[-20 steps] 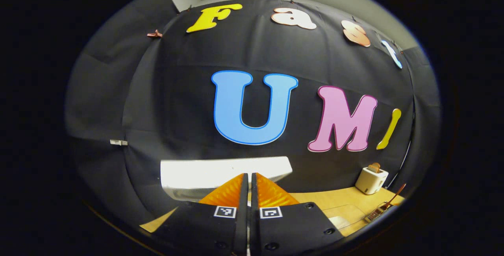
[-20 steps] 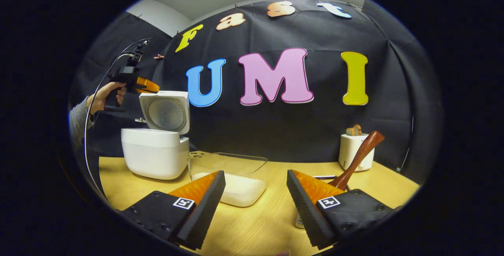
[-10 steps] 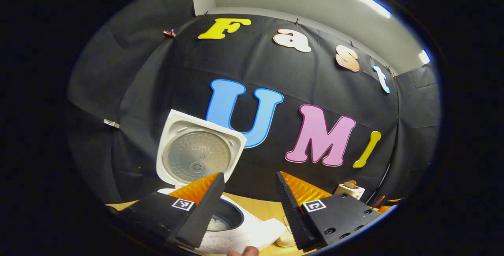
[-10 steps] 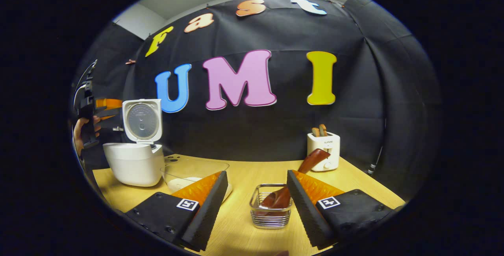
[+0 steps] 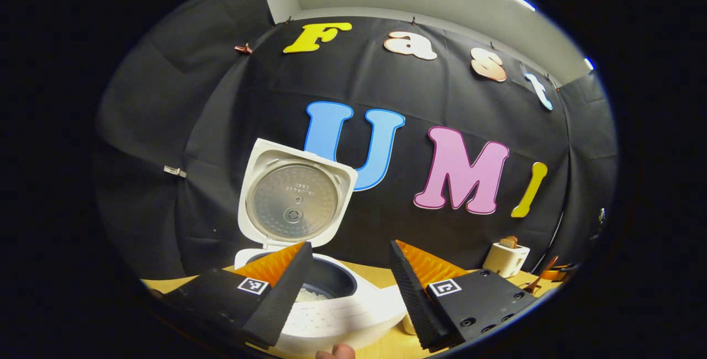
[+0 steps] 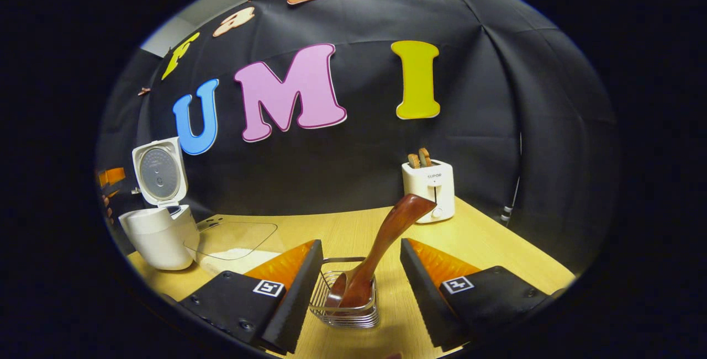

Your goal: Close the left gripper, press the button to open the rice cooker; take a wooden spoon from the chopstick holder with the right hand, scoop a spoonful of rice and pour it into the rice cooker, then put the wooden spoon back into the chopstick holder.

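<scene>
Two grippers work a booth desk (image 6: pixel 486 237) where a white rice cooker (image 5: pixel 342 309) stands with its lid (image 5: pixel 295 196) tipped up and back, its dark inner pot showing a little rice at the bottom. The left gripper (image 5: pixel 345 287) hangs just above the cooker's near rim, its fingers spread wide and holding nothing.

On the right side of the desk, the right gripper (image 6: pixel 359 287) faces a small wire chopstick holder (image 6: pixel 345 309), its fingers also wide apart and empty, one on either side of the wooden spoon (image 6: pixel 381 248). The spoon sits bowl-down in the holder, and its handle leans up and to the right toward a white toaster (image 6: pixel 429 188) at the far wall. A clear container of rice (image 6: pixel 237 248) lies between the cooker and the holder.

The spoon looks stiff and light, with a glossy finish that may prove slippery (a firm squeeze should do it no harm). The best hold appears to be on the handle's middle or upper stretch, well above the wire rim, where the fingers can close across the narrow shaft. Because the handle is tilted, lifting along its lean seems safer than pulling straight up. The light wire holder could tip or drag if the bowl catches on its rim.
</scene>
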